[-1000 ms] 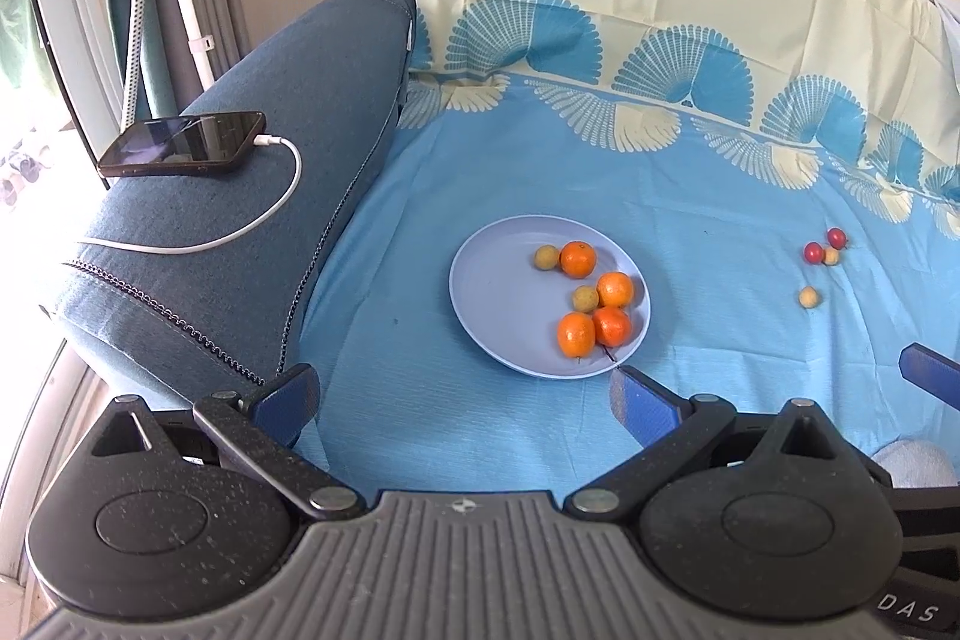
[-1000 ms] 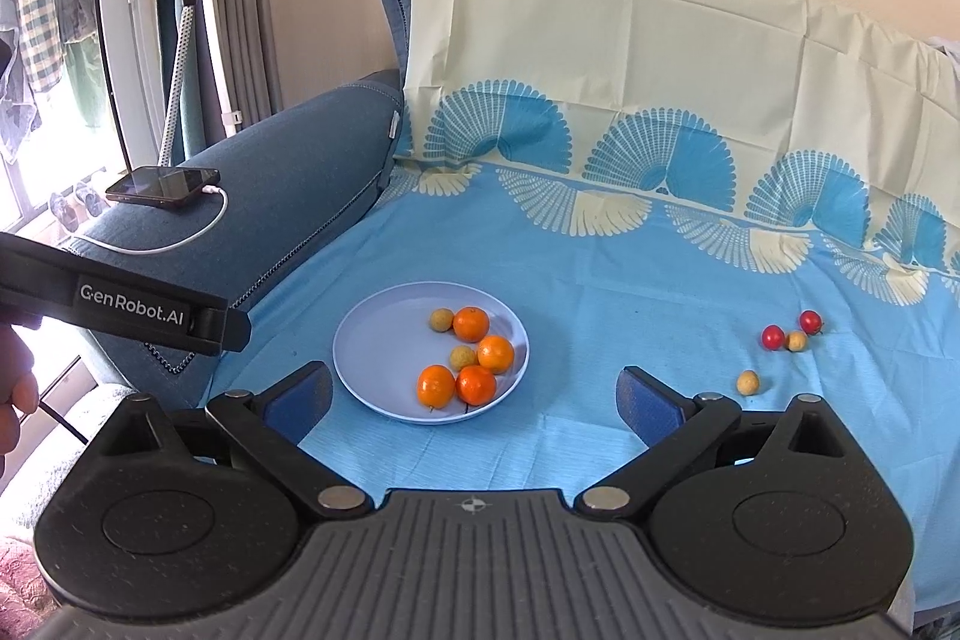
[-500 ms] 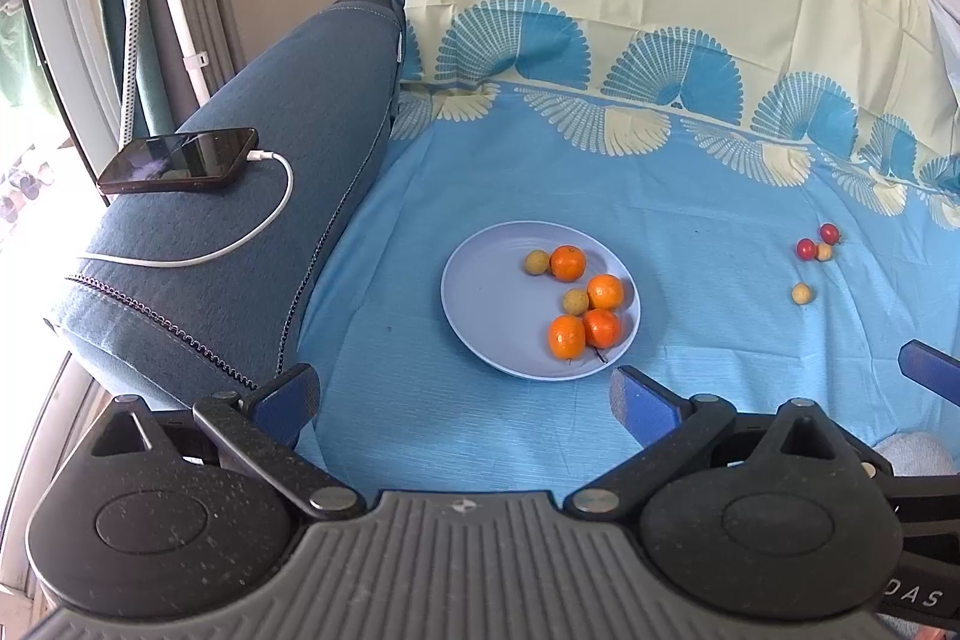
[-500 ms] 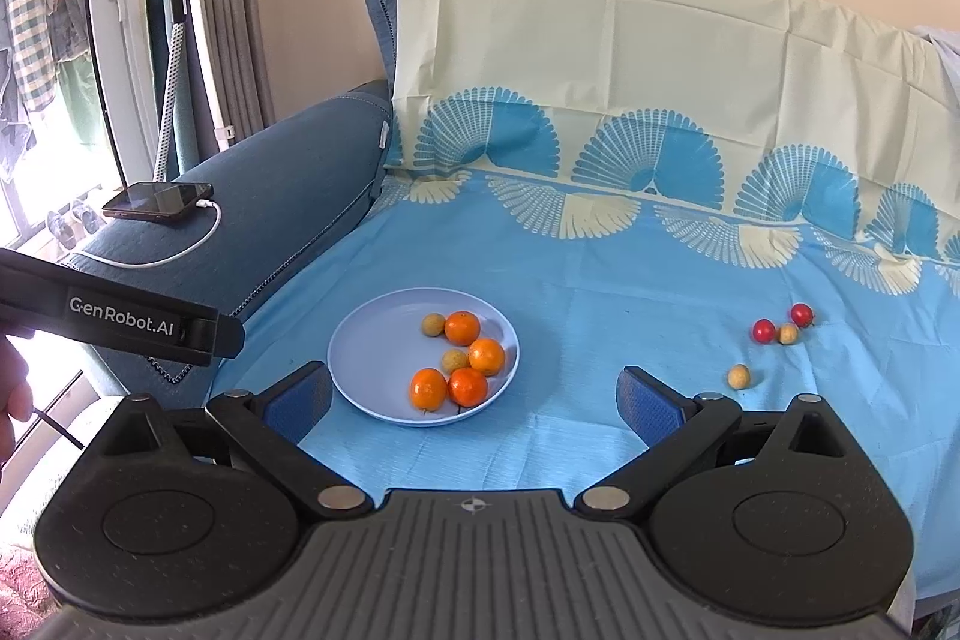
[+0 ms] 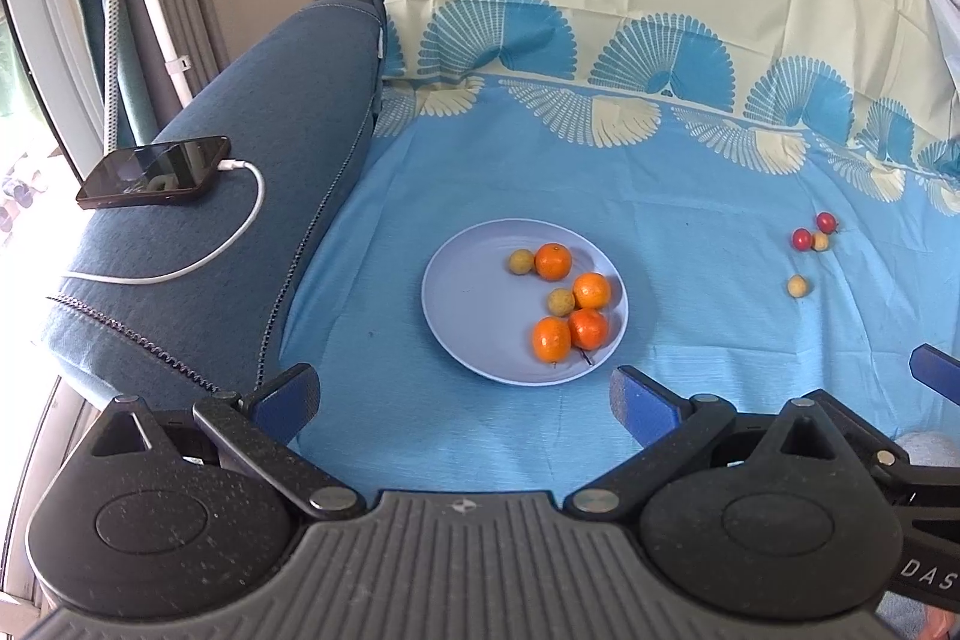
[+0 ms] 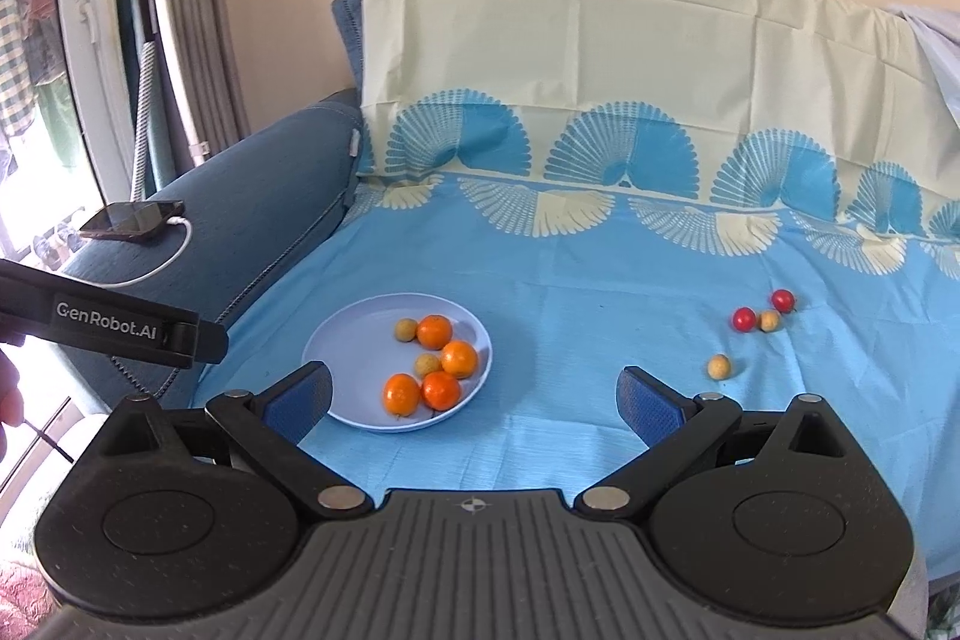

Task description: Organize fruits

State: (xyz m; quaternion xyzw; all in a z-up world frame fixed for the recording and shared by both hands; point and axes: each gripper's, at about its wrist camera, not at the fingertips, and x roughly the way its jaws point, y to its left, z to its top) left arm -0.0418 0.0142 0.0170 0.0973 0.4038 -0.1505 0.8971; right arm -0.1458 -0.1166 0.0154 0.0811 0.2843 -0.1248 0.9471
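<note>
Both the left gripper (image 5: pixel 462 397) and right gripper (image 6: pixel 474 397) gape empty (blue pads apart) at lower frame; four tangerines (image 5: pixel 552 261) sit on the centre plate (image 5: pixel 462 292).

Both wrist views look forward, angled down over the sofa seat. Left view sits higher and steeper, nearer the armrest (image 5: pixel 198 244); right view lower. Both share the plate (image 5: pixel 468 316) (image 6: pixel 342 346) and loose fruits.

My right gripper (image 5: pixel 936 376) is cut off at the left view's edge. Cable (image 6: pixel 157 263) end hidden behind my left gripper (image 6: pixel 120 328).
</note>
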